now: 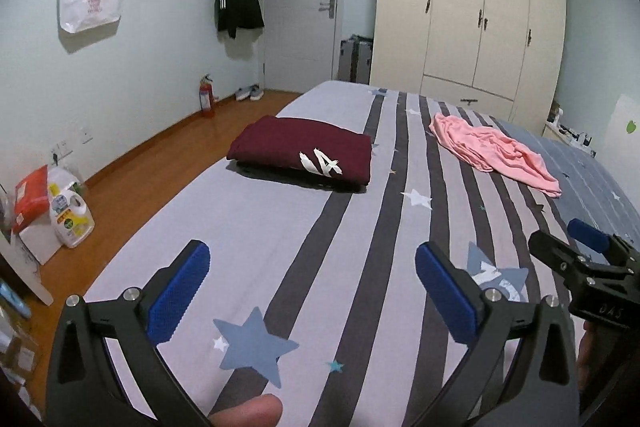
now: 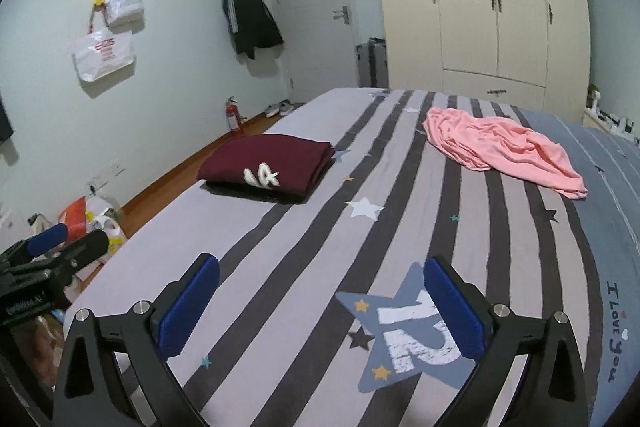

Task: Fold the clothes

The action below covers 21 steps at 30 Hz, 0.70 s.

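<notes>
One garment looks finished: the maroon sweatshirt (image 1: 304,157) lies folded into a neat rectangle on the left side of the bed (image 1: 248,227), its white lettering facing up, and it appears to rest on another dark folded piece, though that is hard to make out. The pink garment (image 1: 494,151) is still a crumpled heap on the far right of the striped sheet, well apart from the folded sweatshirt, so by my reading the task is roughly half done, with this piece left to spread, fold and set down.

Neither tool holds anything. The left gripper (image 1: 312,291) hovers over the near part of the bed with its blue-padded fingers (image 1: 180,291) spread wide apart, and the right gripper (image 2: 320,307) hangs just beside it, likewise with its fingers (image 2: 454,307) wide apart. Both are well short of the pink garment, which looks like the next thing to reach for.
</notes>
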Each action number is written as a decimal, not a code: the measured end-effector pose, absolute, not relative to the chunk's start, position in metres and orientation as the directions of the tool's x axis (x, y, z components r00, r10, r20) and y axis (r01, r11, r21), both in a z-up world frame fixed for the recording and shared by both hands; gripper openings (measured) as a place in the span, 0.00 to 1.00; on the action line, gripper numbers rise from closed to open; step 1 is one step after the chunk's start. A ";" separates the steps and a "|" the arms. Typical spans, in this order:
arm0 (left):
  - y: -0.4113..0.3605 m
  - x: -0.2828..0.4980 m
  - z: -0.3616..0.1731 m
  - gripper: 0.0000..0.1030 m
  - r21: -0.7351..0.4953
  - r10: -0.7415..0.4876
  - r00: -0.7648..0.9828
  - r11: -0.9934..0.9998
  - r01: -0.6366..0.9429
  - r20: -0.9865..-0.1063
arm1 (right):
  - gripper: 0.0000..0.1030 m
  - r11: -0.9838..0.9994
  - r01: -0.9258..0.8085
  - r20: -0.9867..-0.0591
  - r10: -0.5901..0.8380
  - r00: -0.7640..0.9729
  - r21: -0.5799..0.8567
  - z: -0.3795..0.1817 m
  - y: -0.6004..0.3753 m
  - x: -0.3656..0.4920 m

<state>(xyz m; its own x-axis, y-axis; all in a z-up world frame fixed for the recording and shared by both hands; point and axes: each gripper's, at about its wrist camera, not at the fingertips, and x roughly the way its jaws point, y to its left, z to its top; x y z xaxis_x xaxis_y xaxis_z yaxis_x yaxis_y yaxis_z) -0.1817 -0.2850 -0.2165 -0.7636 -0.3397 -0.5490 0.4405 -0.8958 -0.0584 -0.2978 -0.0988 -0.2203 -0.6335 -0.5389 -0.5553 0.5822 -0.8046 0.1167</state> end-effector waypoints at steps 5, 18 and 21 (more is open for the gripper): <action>-0.268 -0.143 -0.220 0.99 -0.063 -0.352 -0.784 -0.895 0.442 -0.512 | 0.98 -0.782 0.614 -0.514 -0.571 -0.640 0.105 -0.227 -0.093 -0.264; -0.196 -0.011 -0.122 0.99 -0.063 -0.398 -0.811 -0.882 0.466 -0.428 | 0.99 -0.766 0.633 -0.449 -0.608 -0.655 0.115 -0.134 -0.034 -0.132; -0.179 0.017 -0.103 0.99 -0.063 -0.416 -0.812 -0.875 0.480 -0.410 | 0.99 -0.762 0.640 -0.426 -0.615 -0.663 0.103 -0.109 -0.019 -0.104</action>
